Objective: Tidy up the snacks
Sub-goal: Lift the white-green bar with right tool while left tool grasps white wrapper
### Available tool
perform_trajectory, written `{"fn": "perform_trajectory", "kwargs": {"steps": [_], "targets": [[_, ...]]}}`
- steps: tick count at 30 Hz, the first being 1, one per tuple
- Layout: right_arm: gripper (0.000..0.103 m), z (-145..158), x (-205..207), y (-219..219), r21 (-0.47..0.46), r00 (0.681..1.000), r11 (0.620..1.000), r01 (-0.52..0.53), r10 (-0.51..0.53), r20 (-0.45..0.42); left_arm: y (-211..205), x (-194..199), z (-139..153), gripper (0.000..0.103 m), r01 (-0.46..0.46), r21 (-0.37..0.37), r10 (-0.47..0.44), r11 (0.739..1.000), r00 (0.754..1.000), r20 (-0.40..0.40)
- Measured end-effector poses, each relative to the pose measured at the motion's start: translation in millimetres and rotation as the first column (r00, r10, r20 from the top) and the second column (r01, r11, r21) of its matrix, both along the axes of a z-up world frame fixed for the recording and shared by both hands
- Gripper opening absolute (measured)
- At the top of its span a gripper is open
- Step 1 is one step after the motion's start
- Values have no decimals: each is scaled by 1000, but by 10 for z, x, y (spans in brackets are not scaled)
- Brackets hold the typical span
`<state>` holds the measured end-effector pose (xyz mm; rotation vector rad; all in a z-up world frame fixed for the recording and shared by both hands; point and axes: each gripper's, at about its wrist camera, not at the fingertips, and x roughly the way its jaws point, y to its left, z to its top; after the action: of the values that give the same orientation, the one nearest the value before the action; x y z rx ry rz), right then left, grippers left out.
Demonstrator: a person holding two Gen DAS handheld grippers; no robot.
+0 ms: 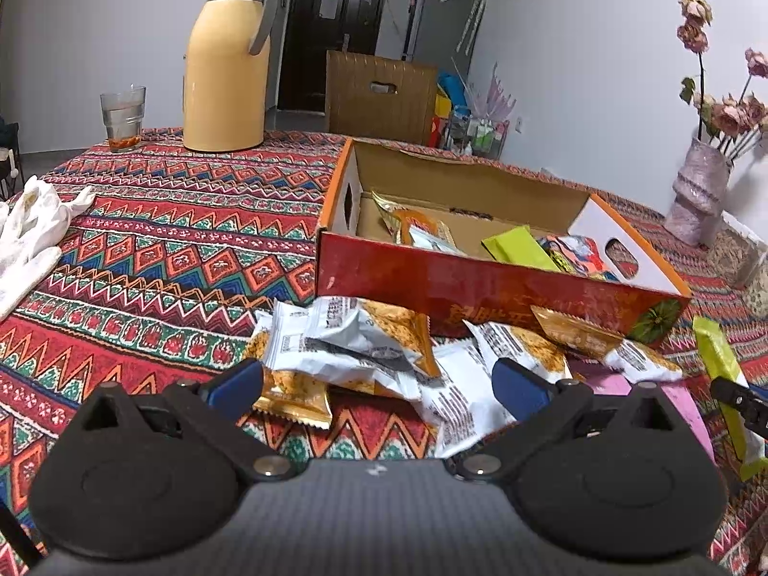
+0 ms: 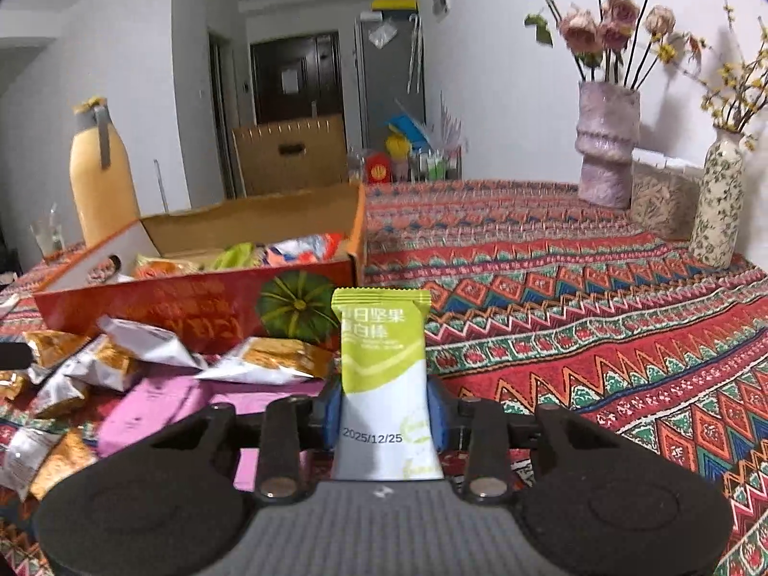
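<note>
A green and white snack bar stands upright between the blue pads of my right gripper, which is shut on it, just right of the red cardboard box. The same bar shows at the right edge of the left wrist view, beside the right gripper's tip. My left gripper hovers open over a heap of white and orange snack packets in front of the box. The box holds several packets, one of them a green bar. A pink packet lies on the cloth.
A yellow thermos jug and a glass stand at the table's far left, white gloves at the left edge. Vases of dried flowers and a patterned vase stand far right. The patterned tablecloth covers the table.
</note>
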<state>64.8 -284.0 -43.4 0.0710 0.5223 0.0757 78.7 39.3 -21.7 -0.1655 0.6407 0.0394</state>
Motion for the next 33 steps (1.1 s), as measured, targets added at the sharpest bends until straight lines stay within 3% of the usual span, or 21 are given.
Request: {"fn": "perform_trajectory", "kwargs": {"steps": [8,20,33], "targets": [[34,4,-234,51,26,1000,1000,-14,13,28,-193,-130,-10,103,50,17,-48,999,994,-93],[34,-73,-435,9,80,998,996,-49,46,32,-526,-158,-233,103,55,66,-40,996,976,-213],[35,-130,-530,40,98,996,992,-84,81,28,-639,-256,-301,100,28,130,-2,991,980,-198]]}}
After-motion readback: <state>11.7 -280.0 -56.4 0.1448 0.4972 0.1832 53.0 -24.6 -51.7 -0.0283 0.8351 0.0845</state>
